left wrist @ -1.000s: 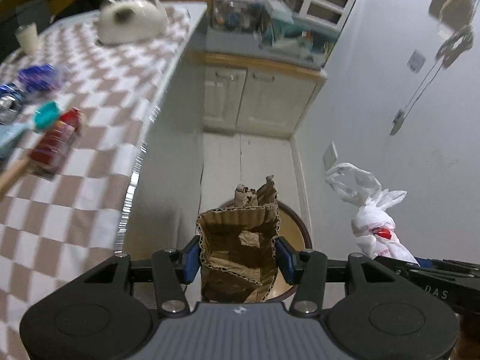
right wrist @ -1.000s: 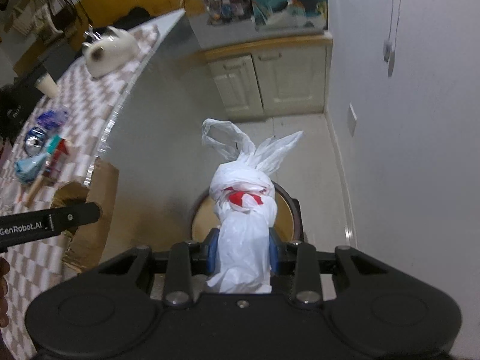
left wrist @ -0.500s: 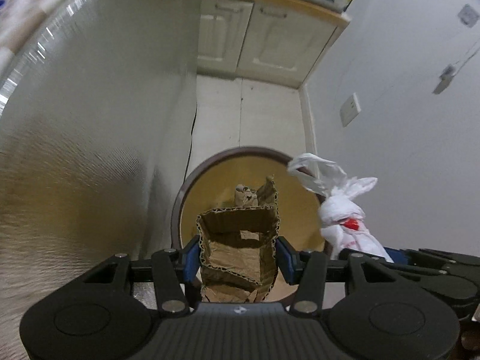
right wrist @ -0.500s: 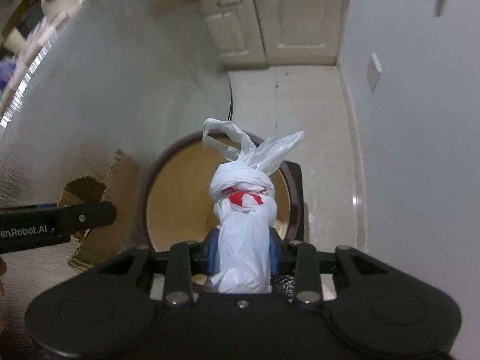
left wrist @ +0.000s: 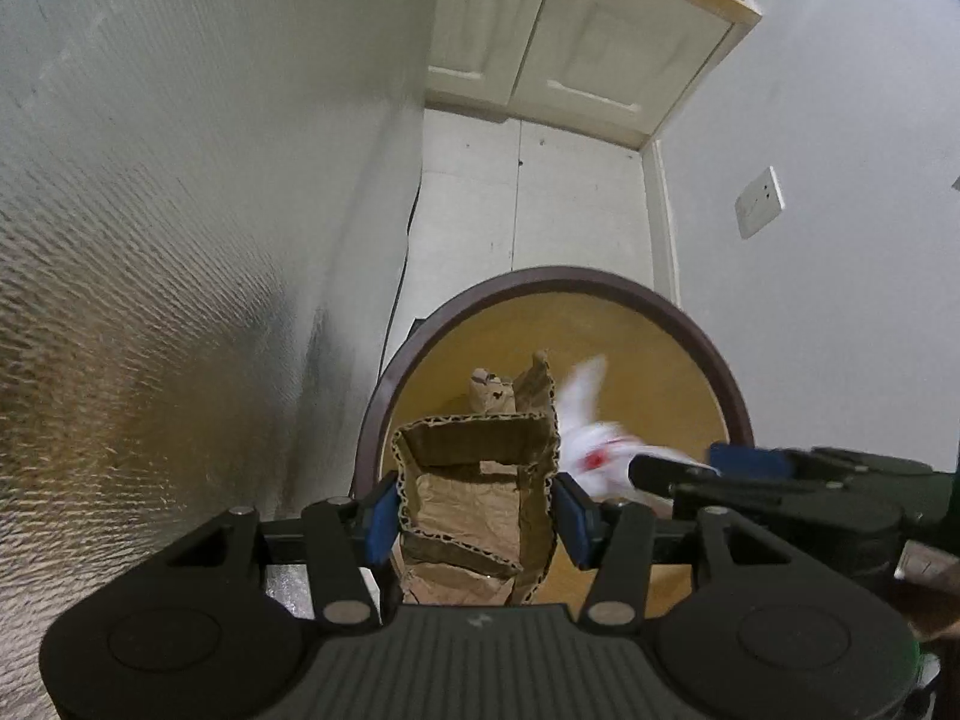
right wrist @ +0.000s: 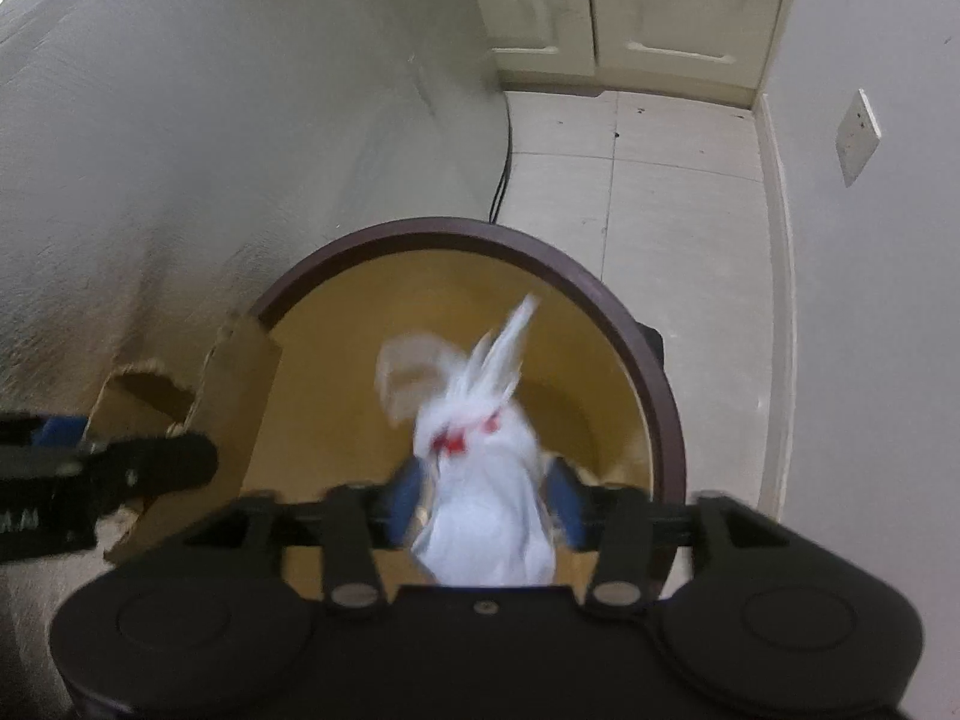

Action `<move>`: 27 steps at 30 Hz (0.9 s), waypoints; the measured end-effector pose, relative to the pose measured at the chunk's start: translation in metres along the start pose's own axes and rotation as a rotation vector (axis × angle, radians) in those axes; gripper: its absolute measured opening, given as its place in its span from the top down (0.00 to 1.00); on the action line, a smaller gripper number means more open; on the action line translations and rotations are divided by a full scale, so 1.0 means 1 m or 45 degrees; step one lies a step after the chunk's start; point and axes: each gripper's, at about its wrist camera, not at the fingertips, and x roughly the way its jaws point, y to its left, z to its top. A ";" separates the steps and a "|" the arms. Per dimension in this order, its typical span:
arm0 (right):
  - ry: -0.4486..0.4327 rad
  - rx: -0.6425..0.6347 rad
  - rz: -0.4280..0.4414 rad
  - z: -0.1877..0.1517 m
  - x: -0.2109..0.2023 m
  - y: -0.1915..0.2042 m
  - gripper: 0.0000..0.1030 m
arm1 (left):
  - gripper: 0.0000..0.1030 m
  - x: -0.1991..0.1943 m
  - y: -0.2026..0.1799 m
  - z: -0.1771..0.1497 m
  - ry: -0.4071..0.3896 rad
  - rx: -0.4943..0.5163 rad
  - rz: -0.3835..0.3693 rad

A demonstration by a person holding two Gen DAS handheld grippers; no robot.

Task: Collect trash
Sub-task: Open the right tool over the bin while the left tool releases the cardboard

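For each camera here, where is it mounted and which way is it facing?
Left wrist: on the left tongs, facing down into the bin; its fingers grip torn cardboard; the right tongs enter at right.
Right wrist: on the right tongs, facing down over the bin; fingers flank a blurred white bag.
Shared: bin, cardboard, bag.

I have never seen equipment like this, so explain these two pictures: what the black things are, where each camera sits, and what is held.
No robot here: a person holds a two-finger gripper in each hand, each with a fisheye camera looking along its fingers. The left gripper grips a torn cardboard box. The right gripper has the tied white plastic bag between its jaws; blur hides whether they still clamp it. Both hover over a round brown trash bin on the tiled floor, beside a cabinet.
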 end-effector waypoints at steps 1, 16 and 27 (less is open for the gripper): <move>-0.011 0.019 -0.006 -0.001 0.000 -0.002 0.34 | 0.48 0.002 0.000 0.000 0.006 -0.001 0.001; -0.001 0.076 0.016 -0.029 -0.024 -0.018 0.28 | 0.22 0.029 -0.021 0.023 -0.059 0.100 -0.036; 0.007 0.101 0.010 -0.041 -0.035 -0.018 0.25 | 0.13 0.029 -0.015 0.006 0.036 0.134 0.026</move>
